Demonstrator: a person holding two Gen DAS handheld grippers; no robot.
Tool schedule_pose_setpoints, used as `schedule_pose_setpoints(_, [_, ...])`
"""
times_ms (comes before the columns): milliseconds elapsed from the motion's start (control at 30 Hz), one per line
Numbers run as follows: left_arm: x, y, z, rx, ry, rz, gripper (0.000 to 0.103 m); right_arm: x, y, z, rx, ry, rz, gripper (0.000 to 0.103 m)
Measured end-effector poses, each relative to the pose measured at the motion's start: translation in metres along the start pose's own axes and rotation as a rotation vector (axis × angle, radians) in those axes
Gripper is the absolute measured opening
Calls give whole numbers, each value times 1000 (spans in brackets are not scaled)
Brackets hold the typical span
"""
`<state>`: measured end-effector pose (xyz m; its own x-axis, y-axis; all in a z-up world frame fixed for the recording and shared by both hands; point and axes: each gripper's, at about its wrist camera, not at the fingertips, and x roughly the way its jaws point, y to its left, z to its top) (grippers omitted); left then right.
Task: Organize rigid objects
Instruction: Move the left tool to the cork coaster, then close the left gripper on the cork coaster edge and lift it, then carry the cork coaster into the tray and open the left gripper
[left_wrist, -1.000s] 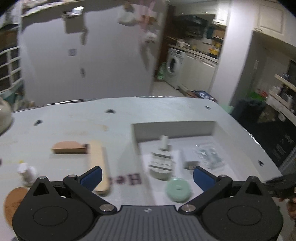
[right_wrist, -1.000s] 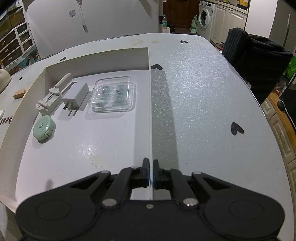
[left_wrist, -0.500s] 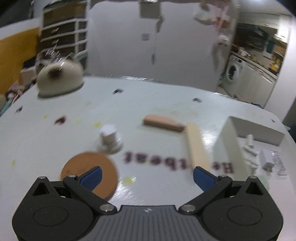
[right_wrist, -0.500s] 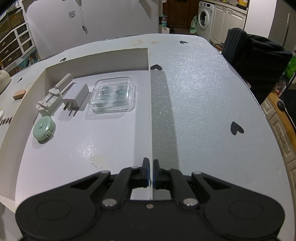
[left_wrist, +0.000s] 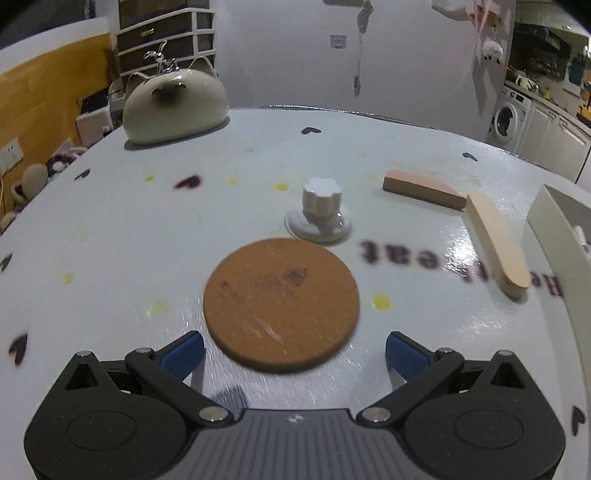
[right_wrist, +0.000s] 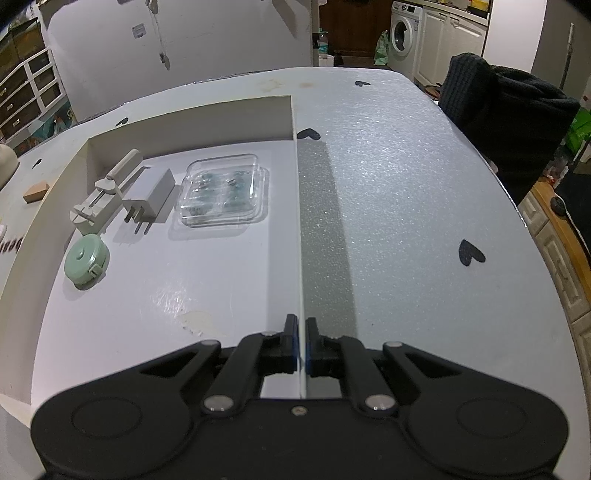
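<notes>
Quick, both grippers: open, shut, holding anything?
Left gripper: open, empty, above the cork coaster.
Right gripper: shut on the tray wall.

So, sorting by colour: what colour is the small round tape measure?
Pale green tape measure, clearest in the right wrist view.

We see dim indoor light, glare ahead of the left gripper, motion blur there, fisheye bending and dark corners.

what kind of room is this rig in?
Probably a lived-in home, near a kitchen or laundry corner: a washing machine beside white cabinets, a cat-shaped ceramic pot on the white table, and a drawer unit behind it.
</notes>
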<state>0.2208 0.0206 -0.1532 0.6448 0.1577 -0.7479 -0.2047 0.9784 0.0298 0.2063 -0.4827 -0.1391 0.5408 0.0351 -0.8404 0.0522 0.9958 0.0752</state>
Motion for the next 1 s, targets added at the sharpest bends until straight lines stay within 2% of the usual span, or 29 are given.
schedule_pose_setpoints(233, [16, 2, 14, 16, -37, -8, 103, 0, 0, 0, 6, 2, -3, 6])
schedule_pose_setpoints(567, [31, 4, 28, 14, -50, -7, 103, 0, 0, 0, 13, 0, -6, 6])
schedule_pose_setpoints(633, [29, 4, 28, 8, -52, -2, 99, 0, 0, 0, 15, 1, -8, 6])
schedule_pose_setpoints(833, [16, 0, 19, -10, -28, -3, 99, 0, 1, 1, -2, 9, -13, 6])
schedule_pose_setpoints(1000, [-12, -13, 7, -52, -41, -51, 99, 2, 1, 4, -14, 20, -2, 5])
